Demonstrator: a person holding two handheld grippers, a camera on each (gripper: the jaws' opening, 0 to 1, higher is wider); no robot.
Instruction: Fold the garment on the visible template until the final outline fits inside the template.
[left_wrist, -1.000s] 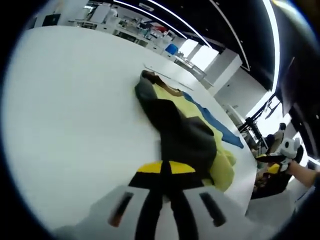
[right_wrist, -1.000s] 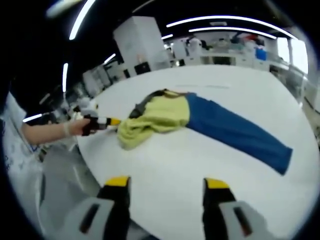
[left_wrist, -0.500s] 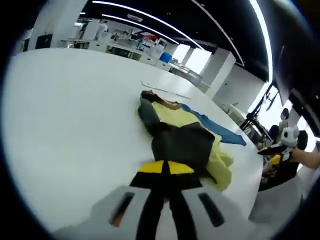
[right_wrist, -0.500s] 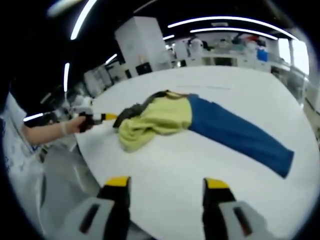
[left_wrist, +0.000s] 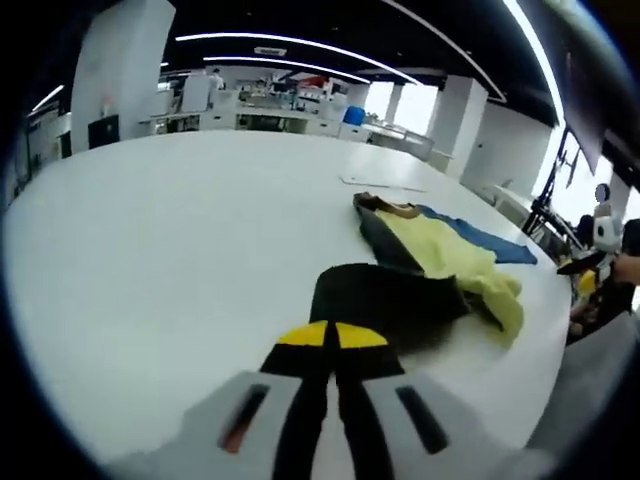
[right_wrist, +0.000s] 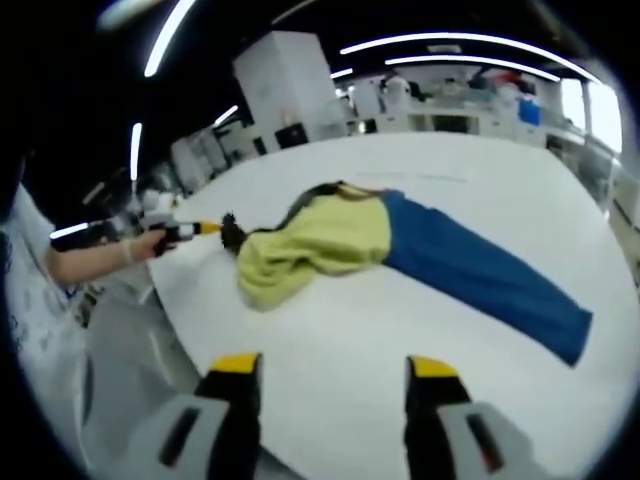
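Folding barely begun: the garment (right_wrist: 400, 245) lies crumpled and spread across the white table (right_wrist: 480, 390), near its edge.
Left gripper (left_wrist: 330, 340) is clenched on the dark sleeve (left_wrist: 385, 300), drawn toward the table edge; right gripper (right_wrist: 330, 372) hangs released, apart from the cloth. Left gripper view shows the pinch up close; right gripper view reveals the long blue sleeve (right_wrist: 490, 280). I cannot make out a template.

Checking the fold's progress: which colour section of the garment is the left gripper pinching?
The dark grey section, clamped in the left gripper. The yellow section and blue section lie free on the table.
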